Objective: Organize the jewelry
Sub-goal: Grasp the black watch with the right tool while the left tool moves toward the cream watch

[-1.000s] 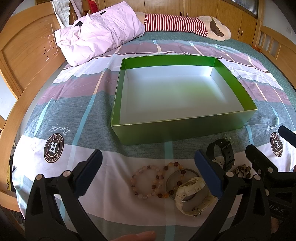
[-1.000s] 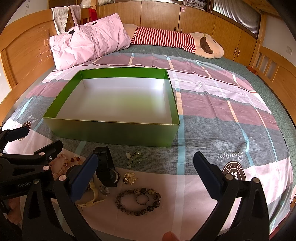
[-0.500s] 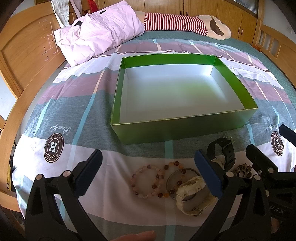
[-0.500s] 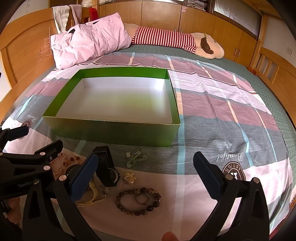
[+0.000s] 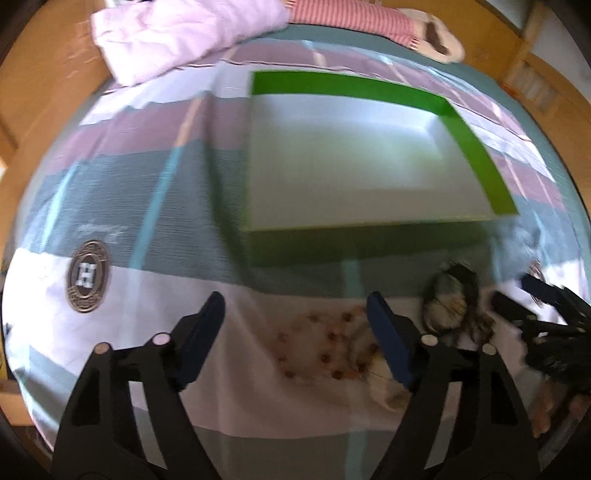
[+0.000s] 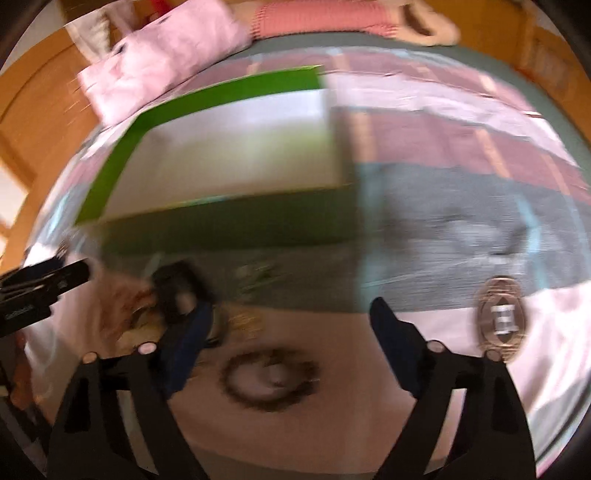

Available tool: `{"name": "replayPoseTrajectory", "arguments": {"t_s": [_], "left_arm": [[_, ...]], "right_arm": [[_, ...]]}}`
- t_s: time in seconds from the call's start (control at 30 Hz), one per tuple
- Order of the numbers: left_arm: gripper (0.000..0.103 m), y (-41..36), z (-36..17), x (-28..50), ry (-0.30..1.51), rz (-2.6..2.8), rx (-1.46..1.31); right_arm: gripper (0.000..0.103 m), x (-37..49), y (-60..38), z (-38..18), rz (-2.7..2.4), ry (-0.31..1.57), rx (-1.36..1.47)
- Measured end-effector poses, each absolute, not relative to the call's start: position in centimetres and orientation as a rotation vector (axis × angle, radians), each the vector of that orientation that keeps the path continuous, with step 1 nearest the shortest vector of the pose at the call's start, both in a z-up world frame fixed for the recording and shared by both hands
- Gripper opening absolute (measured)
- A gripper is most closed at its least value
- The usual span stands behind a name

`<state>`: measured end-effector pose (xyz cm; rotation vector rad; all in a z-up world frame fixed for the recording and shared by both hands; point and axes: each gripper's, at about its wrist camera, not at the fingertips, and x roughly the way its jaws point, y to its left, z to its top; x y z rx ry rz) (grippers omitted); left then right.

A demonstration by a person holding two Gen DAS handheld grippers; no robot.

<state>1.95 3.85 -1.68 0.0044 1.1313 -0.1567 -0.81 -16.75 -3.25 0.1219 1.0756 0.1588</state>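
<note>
An empty green box (image 5: 354,251) with a white inside lies on the striped bedspread; it also shows in the right wrist view (image 6: 221,229). Both views are blurred. In front of the box lie beaded bracelets (image 5: 317,347), a cream watch (image 5: 384,387) and a black watch (image 5: 450,299). My left gripper (image 5: 295,332) is open and empty just above the bracelets. My right gripper (image 6: 291,332) is open and empty above a dark bead bracelet (image 6: 269,380), with the black watch (image 6: 177,291) by its left finger.
A pink pillow (image 5: 184,33) and a striped soft toy (image 5: 354,22) lie at the head of the bed. Wooden bed frame (image 5: 33,92) runs along the left. A round logo (image 5: 86,277) is printed on the sheet.
Both grippers have dropped and tilted toward the jewelry; the views are now blurred by motion. Both stay open and empty. The jewelry has not moved.
</note>
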Motion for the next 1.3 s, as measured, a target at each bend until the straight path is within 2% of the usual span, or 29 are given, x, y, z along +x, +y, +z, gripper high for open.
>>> {"name": "replayPoseTrajectory", "arguments": {"t_s": [0.17,0.23,0.27,0.3,0.33,0.5,0.6,0.63,0.73,0.77,1.07,1.2,1.3], "left_arm": [[0.077,2.4,-2.3,1.3,1.154,-0.186,0.06],[0.076,2.2,-2.3,1.2,1.152,-0.197,0.065],[0.076,2.0,-2.4,1.2,1.149,-0.2,0.072],[0.076,1.8,-2.4,1.1,1.146,-0.202,0.082],[0.076,1.6,-2.4,0.9,1.143,-0.204,0.098],[0.076,0.5,-2.3,0.2,1.129,-0.245,0.142],[0.071,-0.2,-2.2,-0.5,1.1,-0.256,0.175],[0.067,-0.3,-2.2,-0.6,1.093,-0.259,0.182],[0.044,-0.8,-2.3,-1.1,1.066,-0.252,0.204],[0.039,-0.9,-2.5,-1.1,1.066,-0.251,0.21],[0.039,-2.0,-2.6,-1.7,1.045,-0.294,0.259],[0.039,-2.8,-3.2,-2.1,1.034,-0.299,0.305],[0.039,-2.9,-3.4,-2.0,1.031,-0.296,0.311]], "right_arm": [[0.078,-0.9,-14.0,-3.1,0.296,1.038,0.082],[0.07,-0.5,-13.0,-3.9,0.267,1.06,0.019],[0.05,-0.4,-13.0,-4.4,0.234,1.067,-0.011],[0.026,-0.1,-13.4,-4.7,0.203,1.074,-0.011],[0.022,0.0,-13.7,-4.7,0.188,1.075,0.004],[0.019,0.1,-15.6,-3.3,0.114,1.005,0.01],[0.019,-0.2,-16.6,-2.5,0.103,0.973,0.021],[0.019,-0.3,-16.6,-2.5,0.1,0.967,0.017],[0.019,-0.8,-16.8,-2.4,0.091,0.962,0.002],[0.019,-0.9,-16.7,-2.5,0.09,0.965,0.0],[0.02,0.2,-14.6,-2.7,0.066,0.983,-0.038],[0.032,0.1,-14.3,-2.6,0.059,0.971,-0.058],[0.034,0.0,-14.2,-2.7,0.058,0.964,-0.066]]}}
